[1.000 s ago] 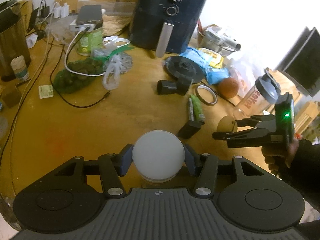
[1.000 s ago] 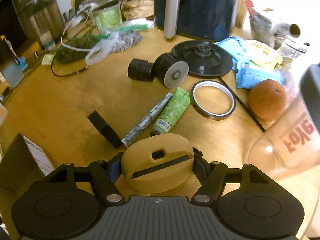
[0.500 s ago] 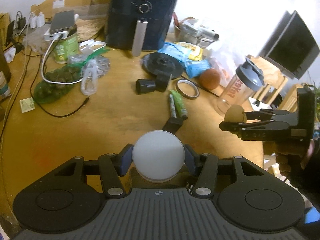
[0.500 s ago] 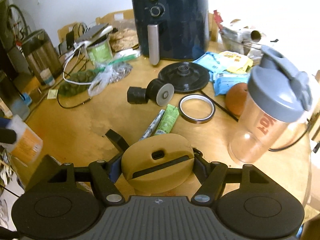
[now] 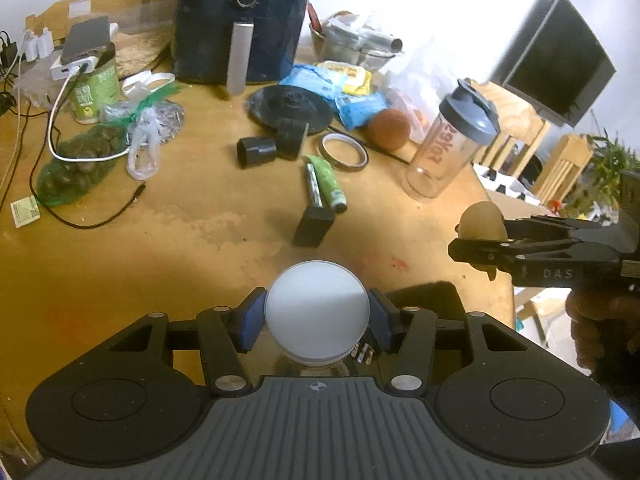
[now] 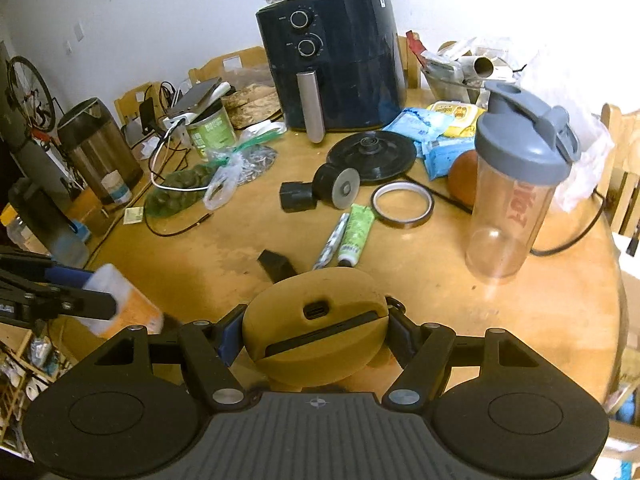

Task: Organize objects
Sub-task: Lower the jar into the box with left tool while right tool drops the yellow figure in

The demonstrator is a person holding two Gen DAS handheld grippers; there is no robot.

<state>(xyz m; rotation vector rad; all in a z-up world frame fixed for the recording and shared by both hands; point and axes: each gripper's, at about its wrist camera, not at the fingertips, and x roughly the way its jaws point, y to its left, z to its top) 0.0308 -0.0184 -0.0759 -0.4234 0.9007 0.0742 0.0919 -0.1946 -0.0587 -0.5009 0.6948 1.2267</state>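
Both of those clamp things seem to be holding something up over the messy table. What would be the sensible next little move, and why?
Probably carry one item to a bare spot and set it down. The left gripper is shut on a white-capped bottle, the right gripper on a tan disc-shaped gadget, both above the wooden table. Its near side looks bare, while clutter crowds the air fryer.

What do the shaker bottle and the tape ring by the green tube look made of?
Shaker bottle: clear glossy plastic by the look, table visible through its wall, with a matte grey lid. Tape ring: thin amber-brown film on a pale core, shiny at the edge; possibly polyimide tape, not certain.
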